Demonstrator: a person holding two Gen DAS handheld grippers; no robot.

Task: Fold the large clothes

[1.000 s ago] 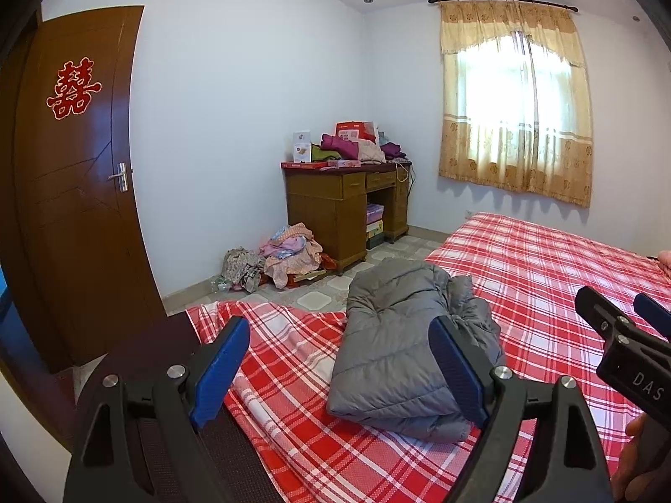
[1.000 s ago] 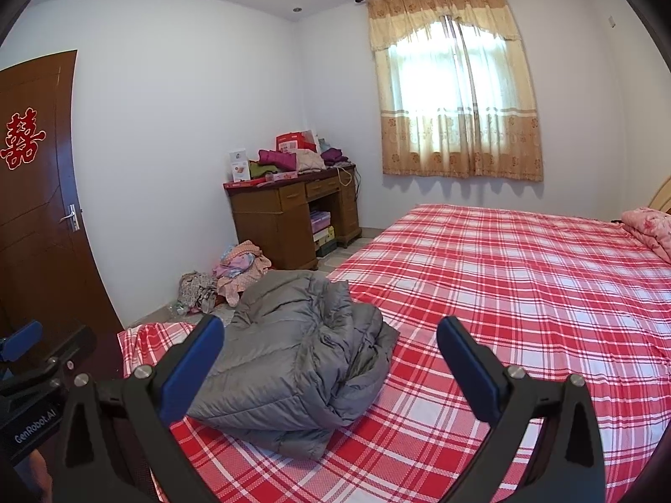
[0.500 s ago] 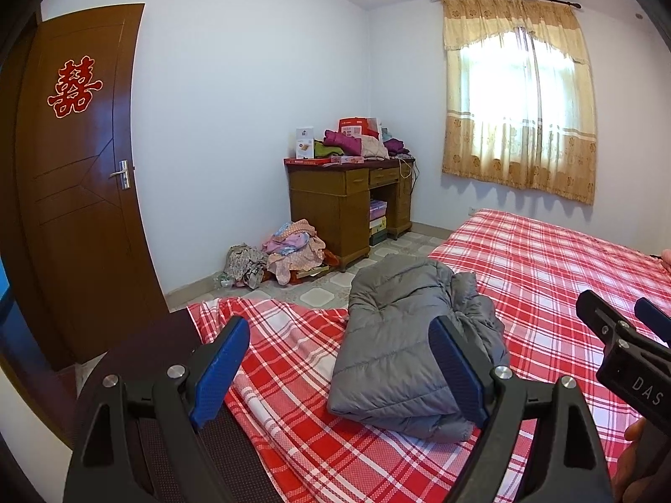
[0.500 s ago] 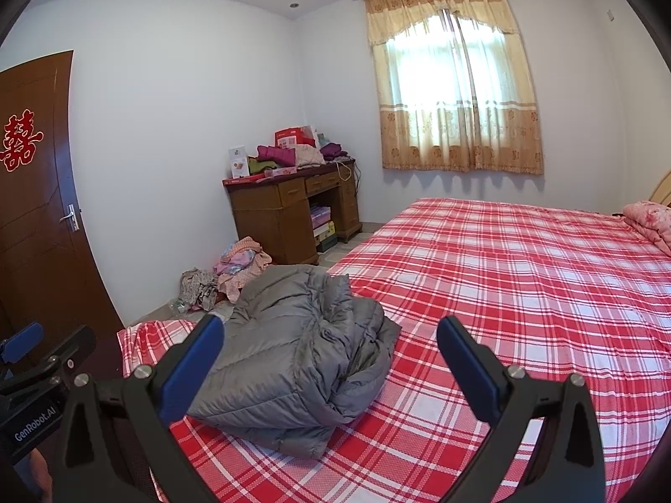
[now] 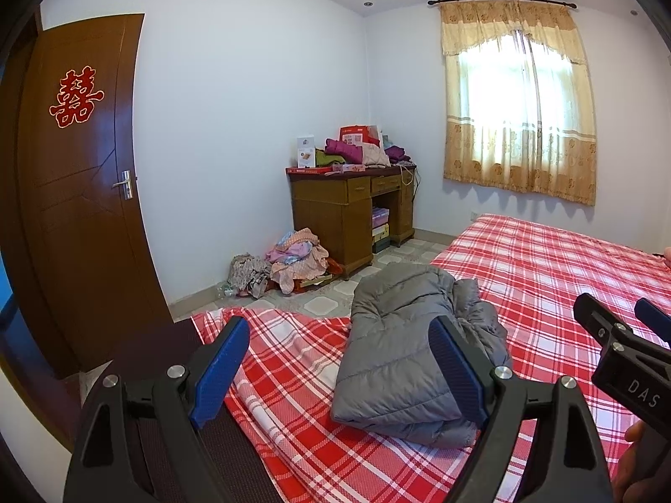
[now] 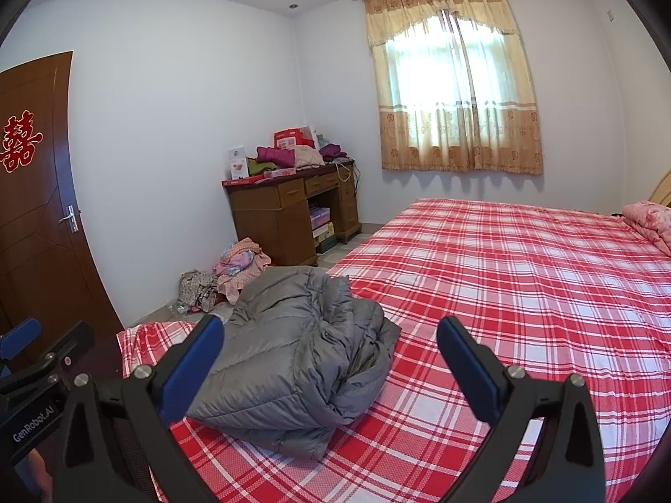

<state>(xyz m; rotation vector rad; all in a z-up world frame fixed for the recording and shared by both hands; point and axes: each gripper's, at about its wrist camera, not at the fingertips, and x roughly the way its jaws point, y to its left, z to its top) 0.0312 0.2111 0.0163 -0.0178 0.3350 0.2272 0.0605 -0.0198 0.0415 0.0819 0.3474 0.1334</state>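
A grey puffer jacket lies folded in a compact bundle on the near corner of the red plaid bed. It also shows in the right wrist view on the bed. My left gripper is open and empty, held above and in front of the jacket, apart from it. My right gripper is open and empty, also held back from the jacket. The right gripper shows at the right edge of the left wrist view, and the left gripper at the left edge of the right wrist view.
A wooden desk piled with clothes and boxes stands against the far wall. A heap of clothes lies on the floor beside it. A brown door is at the left. A pink quilt lies at the bed's far right.
Both grippers have lifted and drawn back slightly from the jacket, so the views tilt up a little. The jacket has not moved. Both grippers stay open.
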